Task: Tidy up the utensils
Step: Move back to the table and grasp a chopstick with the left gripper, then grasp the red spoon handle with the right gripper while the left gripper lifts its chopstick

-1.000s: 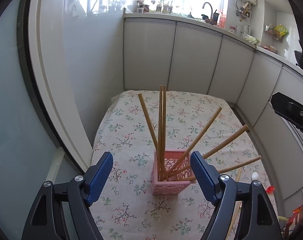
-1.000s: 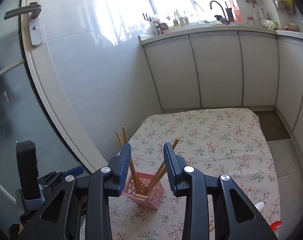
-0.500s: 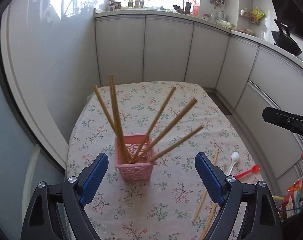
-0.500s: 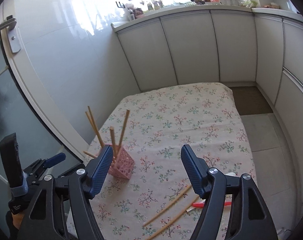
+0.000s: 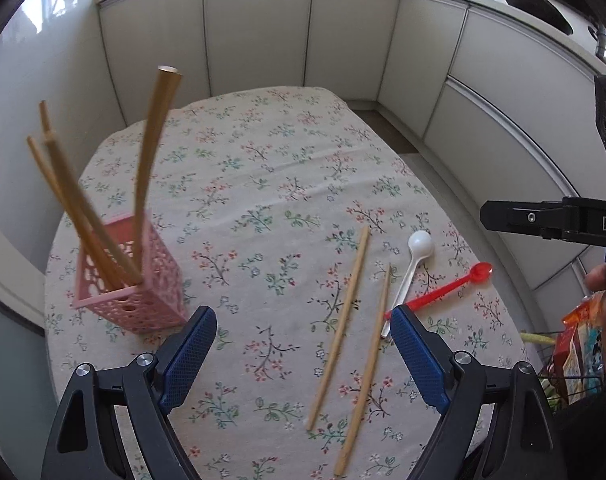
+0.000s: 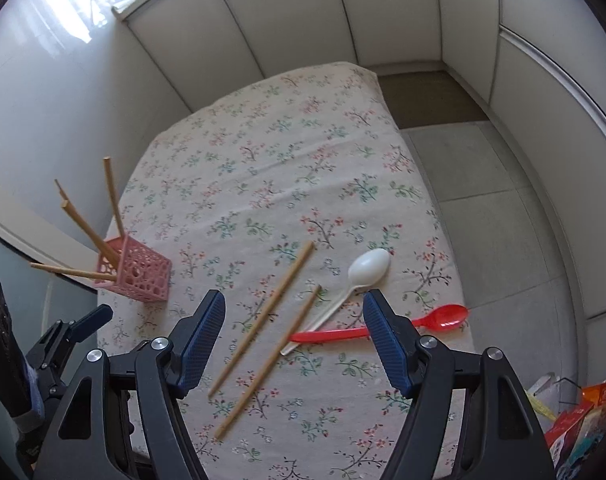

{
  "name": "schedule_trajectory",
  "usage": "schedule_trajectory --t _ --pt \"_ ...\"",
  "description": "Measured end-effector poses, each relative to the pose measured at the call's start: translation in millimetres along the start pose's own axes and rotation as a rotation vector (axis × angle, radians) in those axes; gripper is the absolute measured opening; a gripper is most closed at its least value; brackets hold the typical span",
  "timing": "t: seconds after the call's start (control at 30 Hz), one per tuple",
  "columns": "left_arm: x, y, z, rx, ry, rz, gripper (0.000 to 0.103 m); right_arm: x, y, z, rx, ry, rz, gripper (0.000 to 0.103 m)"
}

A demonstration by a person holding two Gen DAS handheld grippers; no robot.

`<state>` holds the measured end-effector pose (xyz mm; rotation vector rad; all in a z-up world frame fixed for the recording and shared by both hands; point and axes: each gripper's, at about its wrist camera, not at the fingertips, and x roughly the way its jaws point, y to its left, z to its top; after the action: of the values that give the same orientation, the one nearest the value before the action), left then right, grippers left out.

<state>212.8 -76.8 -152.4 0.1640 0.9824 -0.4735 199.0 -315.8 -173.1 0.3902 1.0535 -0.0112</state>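
Observation:
A pink perforated holder (image 5: 137, 280) (image 6: 137, 270) stands at the table's left edge with several wooden chopsticks (image 5: 143, 184) (image 6: 113, 196) leaning in it. Two loose chopsticks (image 5: 341, 324) (image 6: 263, 316) lie side by side on the floral cloth. A white spoon (image 5: 413, 264) (image 6: 361, 274) and a red spoon (image 5: 447, 288) (image 6: 383, 330) lie just right of them, handles crossing. My left gripper (image 5: 303, 356) is open and empty above the loose chopsticks. My right gripper (image 6: 293, 338) is open and empty above the same chopsticks and spoon handles.
The floral tablecloth (image 5: 263, 168) (image 6: 287, 168) covers a small table against a grey wall. White cabinets (image 5: 343, 28) curve round the far side. Snack packets in a wire basket (image 5: 575, 352) (image 6: 583, 416) sit at the right. The right gripper's body (image 5: 555, 220) shows at the right.
Both grippers swung right and down from the pink holder toward the loose chopsticks and spoons. The right gripper's jaws opened wide from a narrow gap.

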Motion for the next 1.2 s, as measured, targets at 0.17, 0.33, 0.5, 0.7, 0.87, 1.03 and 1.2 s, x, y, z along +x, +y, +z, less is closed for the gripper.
schedule_trajectory --t 0.17,0.33,0.5,0.7,0.87,1.03,1.2 --pt "35 -14 8 0.004 0.054 -0.022 0.088 13 -28 2 0.062 0.058 -0.031 0.074" --pt "67 -23 22 -0.006 0.068 -0.072 0.067 30 -51 2 0.127 0.117 -0.047 0.074" --pt "103 -41 32 0.008 0.101 -0.096 0.041 45 -73 4 0.201 0.172 -0.040 0.074" --pt "130 -64 44 0.068 0.105 -0.077 0.029 53 -94 4 0.242 0.207 -0.073 0.074" --pt "151 -67 52 0.056 0.118 -0.071 0.023 58 -116 5 0.298 0.219 -0.096 0.074" --pt "165 -65 52 0.065 0.138 -0.034 0.010 64 -137 5 0.344 0.235 -0.109 0.074" --pt "162 -59 51 0.045 0.151 -0.002 0.007 72 -149 1 0.367 0.271 -0.088 0.055"
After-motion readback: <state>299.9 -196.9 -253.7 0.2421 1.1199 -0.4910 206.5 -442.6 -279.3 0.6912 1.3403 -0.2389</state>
